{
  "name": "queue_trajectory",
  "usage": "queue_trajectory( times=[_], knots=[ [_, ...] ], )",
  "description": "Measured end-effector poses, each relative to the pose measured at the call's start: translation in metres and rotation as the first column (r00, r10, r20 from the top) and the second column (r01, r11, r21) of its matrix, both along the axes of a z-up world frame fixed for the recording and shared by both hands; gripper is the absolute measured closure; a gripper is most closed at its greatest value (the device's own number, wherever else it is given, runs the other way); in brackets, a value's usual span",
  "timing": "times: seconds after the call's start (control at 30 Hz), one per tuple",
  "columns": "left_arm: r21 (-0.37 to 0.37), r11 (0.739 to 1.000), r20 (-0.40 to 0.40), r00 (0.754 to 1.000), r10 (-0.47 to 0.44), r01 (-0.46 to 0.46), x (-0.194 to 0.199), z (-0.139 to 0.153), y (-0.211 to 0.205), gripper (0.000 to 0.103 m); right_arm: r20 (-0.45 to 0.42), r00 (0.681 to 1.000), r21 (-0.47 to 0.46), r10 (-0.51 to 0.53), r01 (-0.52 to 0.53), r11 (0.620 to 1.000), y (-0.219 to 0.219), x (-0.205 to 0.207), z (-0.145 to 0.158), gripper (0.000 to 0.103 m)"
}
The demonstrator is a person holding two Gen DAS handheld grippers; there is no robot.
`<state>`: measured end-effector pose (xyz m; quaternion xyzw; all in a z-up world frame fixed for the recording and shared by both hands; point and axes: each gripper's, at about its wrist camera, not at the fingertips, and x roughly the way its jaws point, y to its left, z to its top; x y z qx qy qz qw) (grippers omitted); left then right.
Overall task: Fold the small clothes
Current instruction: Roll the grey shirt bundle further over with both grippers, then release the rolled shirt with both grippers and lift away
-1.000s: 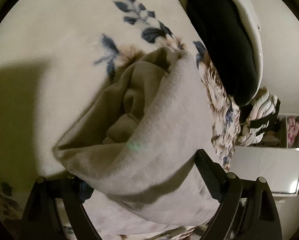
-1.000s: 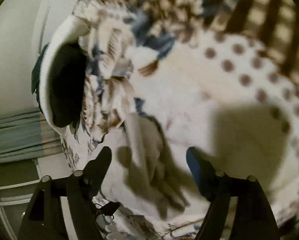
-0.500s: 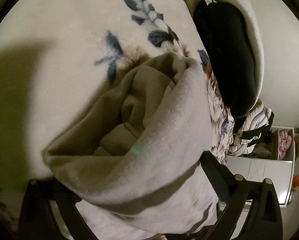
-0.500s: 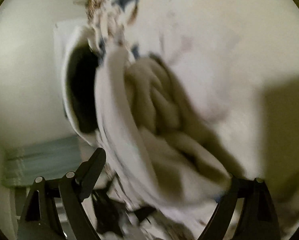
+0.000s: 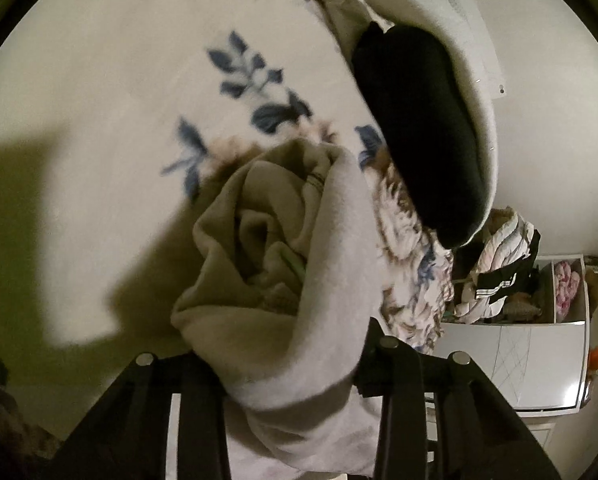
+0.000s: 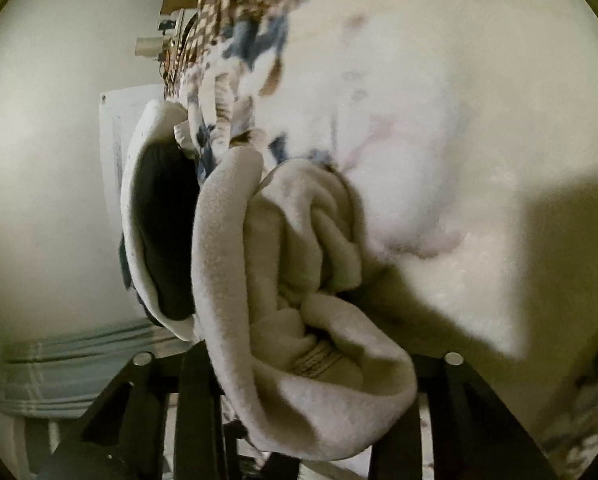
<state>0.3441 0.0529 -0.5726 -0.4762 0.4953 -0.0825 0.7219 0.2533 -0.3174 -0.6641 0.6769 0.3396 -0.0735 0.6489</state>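
The bunched grey garment (image 5: 299, 280) hangs above the flowered blanket (image 5: 111, 92), one end pinched in the left hand-held gripper (image 5: 287, 364), the other in the right hand-held gripper (image 6: 311, 360), its long axis spanning between them, equally near both.

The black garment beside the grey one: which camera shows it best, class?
Left wrist view: the black garment lies almost wholly in sight inside a white fleece fold. Right wrist view shows only a dark sliver behind the grey garment.
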Motion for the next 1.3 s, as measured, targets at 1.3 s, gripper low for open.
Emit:
queue_trajectory(
  times=[1.3],
  knots=[
    [0.153,0.978,0.172,0.971,-0.168,0.142,0.305,0.147,0.026,0.04,0.072,0.916,-0.236,0.394,-0.368,0.9,-0.009,0.436,0.165,0.044]
  ],
)
